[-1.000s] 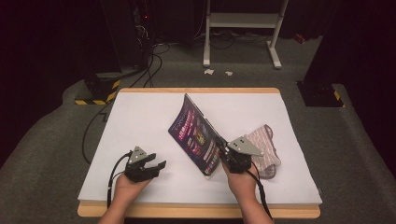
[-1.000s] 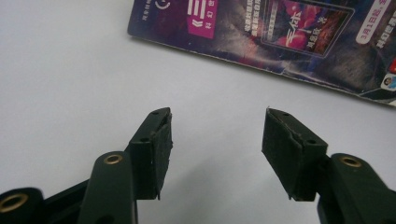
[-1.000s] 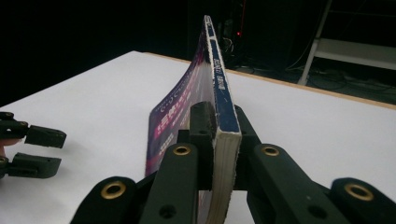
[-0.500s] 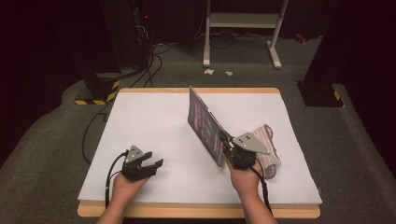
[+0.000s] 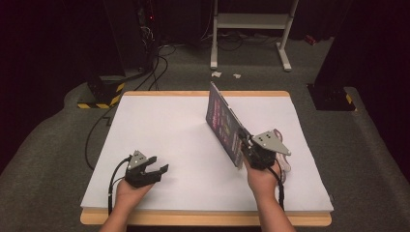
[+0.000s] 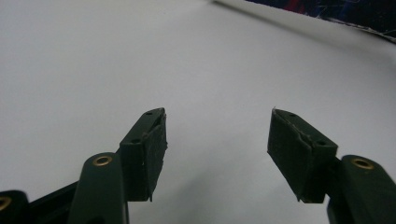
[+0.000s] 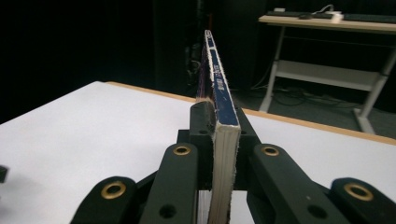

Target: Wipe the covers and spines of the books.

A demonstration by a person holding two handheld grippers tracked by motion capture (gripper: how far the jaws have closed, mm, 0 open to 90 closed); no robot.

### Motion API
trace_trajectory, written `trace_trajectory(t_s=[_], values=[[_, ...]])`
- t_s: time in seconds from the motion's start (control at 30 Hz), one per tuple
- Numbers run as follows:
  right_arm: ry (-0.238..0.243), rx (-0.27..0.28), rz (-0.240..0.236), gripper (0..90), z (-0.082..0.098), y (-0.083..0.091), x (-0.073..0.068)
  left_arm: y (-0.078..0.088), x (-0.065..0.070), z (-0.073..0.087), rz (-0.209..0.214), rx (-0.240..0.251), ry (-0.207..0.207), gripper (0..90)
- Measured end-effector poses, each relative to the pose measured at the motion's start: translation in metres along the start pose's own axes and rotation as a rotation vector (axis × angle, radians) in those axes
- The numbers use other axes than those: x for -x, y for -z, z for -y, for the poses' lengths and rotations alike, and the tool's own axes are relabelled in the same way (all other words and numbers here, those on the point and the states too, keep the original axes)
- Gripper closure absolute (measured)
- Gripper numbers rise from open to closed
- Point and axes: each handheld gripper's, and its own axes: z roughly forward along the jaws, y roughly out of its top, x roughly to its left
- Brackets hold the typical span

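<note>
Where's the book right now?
High view: the book stands on edge right of table centre, clamped in the right gripper, beside a striped cloth.

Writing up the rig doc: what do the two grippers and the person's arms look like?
Both grippers, left and right, are black, each with two jaws, brass-coloured rivets and dark flat pads. Each carries a grey three-cornered plate on top and trails a black cable. Forearms are bare, no sleeves.

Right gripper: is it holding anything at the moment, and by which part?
Yes. The right gripper is shut on the book, clamping its near edge with the book standing upright on edge. The left gripper is open and holds nothing.
</note>
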Motion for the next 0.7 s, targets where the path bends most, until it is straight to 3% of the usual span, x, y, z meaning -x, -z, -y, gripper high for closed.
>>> trace_trajectory(t_s=[0.27, 0.7], values=[[0.027, 0.003, 0.082, 84.4, 0.004, 0.005, 0.012, -0.001, 0.0, 0.0, 0.002, -0.007, -0.005, 37.5], [0.037, -0.013, -0.001, 84.3, 0.016, -0.003, -0.014, -0.002, 0.001, 0.001, 0.0, -0.011, -0.009, 37.5]])
